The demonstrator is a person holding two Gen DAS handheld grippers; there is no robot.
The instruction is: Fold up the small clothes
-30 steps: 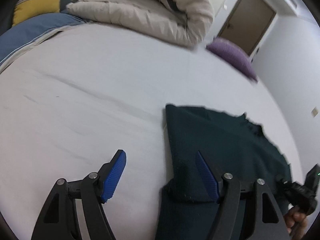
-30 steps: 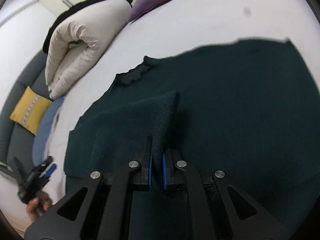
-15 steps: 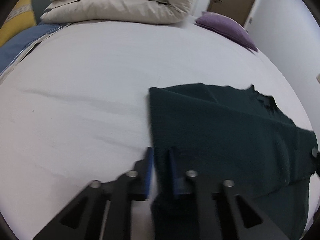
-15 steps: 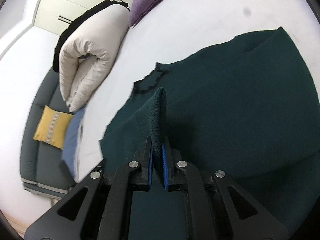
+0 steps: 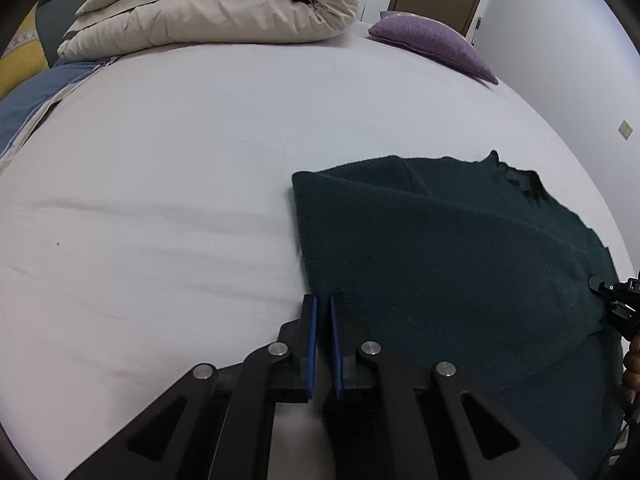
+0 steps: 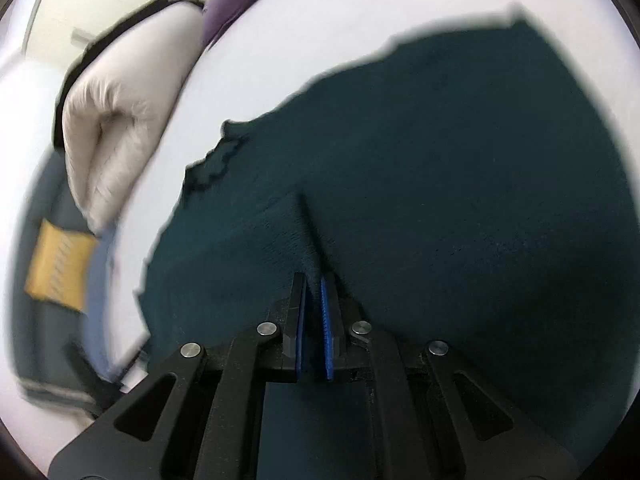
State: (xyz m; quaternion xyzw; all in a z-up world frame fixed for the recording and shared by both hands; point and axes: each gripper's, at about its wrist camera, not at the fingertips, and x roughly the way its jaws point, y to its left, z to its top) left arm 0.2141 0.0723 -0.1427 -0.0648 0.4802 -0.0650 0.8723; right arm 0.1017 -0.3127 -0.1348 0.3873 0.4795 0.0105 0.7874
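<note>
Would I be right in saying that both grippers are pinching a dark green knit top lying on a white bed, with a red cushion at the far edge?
Not quite: the cushion is purple, as the left wrist view shows. The rest holds: left gripper, right gripper, knit top, bed.

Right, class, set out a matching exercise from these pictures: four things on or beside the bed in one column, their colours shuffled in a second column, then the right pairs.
Things:
1. sweater
2. folded duvet
3. small pillow
4. cushion at the far left

Colours:
A. purple
B. yellow
C. dark green
D. beige

Pairs: 1-C, 2-D, 3-A, 4-B
</note>
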